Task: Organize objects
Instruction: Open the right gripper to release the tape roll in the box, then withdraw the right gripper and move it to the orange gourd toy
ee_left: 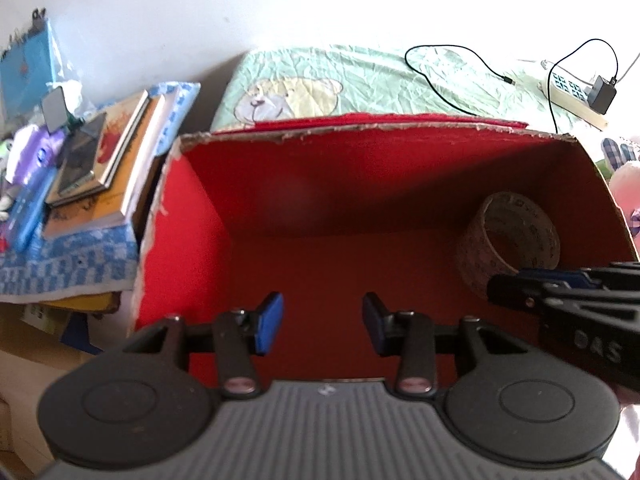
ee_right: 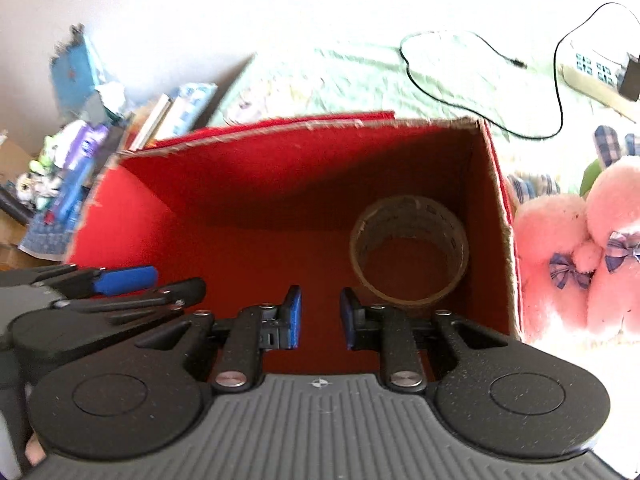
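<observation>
A red cardboard box (ee_left: 280,200) (ee_right: 168,216) stands open on a green bed cover. Inside it, at the right, lies a roll of brown tape (ee_left: 508,236) (ee_right: 410,248). My left gripper (ee_left: 323,322) hangs over the box's near side, open, nothing between its blue pads. My right gripper (ee_right: 320,316) is open too, empty, just left of and in front of the tape roll. In the left wrist view the right gripper (ee_left: 516,284) reaches in from the right, touching or just before the roll. The left gripper (ee_right: 156,284) shows at the left of the right wrist view.
A stack of books (ee_left: 108,160) and clutter lies on a blue checked cloth (ee_left: 68,264) left of the box. Behind the box a black cable (ee_left: 452,80) and a power strip (ee_left: 572,92) rest on the bed cover (ee_left: 360,80). A pink plush toy (ee_right: 576,248) sits right of the box.
</observation>
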The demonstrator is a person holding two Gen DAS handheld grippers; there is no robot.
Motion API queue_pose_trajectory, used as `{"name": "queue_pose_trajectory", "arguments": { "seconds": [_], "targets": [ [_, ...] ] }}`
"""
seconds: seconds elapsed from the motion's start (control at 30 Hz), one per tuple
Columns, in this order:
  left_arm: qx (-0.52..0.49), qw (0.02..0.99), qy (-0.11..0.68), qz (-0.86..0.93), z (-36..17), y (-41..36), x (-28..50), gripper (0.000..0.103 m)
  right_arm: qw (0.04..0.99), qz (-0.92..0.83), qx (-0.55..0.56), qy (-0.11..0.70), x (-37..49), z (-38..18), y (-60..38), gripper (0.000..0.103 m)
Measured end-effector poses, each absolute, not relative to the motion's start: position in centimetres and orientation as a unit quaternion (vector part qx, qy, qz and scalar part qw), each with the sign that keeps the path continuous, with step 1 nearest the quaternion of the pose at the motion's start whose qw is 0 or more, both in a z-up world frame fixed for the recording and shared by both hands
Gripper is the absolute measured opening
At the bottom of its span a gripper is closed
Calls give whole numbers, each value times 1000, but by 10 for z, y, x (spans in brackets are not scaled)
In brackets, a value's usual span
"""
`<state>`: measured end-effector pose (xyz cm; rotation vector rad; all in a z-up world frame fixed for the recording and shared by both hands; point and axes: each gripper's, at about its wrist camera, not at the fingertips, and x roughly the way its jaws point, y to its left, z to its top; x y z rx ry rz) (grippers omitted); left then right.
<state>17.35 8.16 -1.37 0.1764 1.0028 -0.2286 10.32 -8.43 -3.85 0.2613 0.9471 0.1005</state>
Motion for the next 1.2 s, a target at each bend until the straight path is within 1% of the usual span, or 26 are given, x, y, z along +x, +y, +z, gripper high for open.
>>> {"name": "queue_pose_trajectory", "arguments": {
  "seconds": [0.2,0.3,0.47,0.5,0.57,0.7,0.83,0.97,1.2],
  "targets": [
    [101,878,458,-93,-1,75,153,42,896,51,140,418,75,-25,-95,24],
    [107,884,447,-83,7,72,139,42,900,56,156,403,61,-19,-105,28],
    [115,892,433,-68,20,67,112,42,909,69,163,377,35,-10,-116,31],
    [118,893,429,-66,22,65,107,43,911,71,164,372,29,-8,-119,33],
    [122,896,422,-62,26,61,94,45,913,73,168,365,18,-6,-125,33],
    [121,899,417,-62,31,51,70,49,912,74,174,364,0,-6,-137,33],
    [129,903,407,-49,31,37,51,50,911,76,180,362,-16,-7,-152,34],
    [127,901,410,-59,34,26,37,56,906,81,199,365,-29,-7,-167,34],
    [133,899,413,-59,33,7,18,57,897,77,218,377,-47,-20,-193,34]
  ]
}}
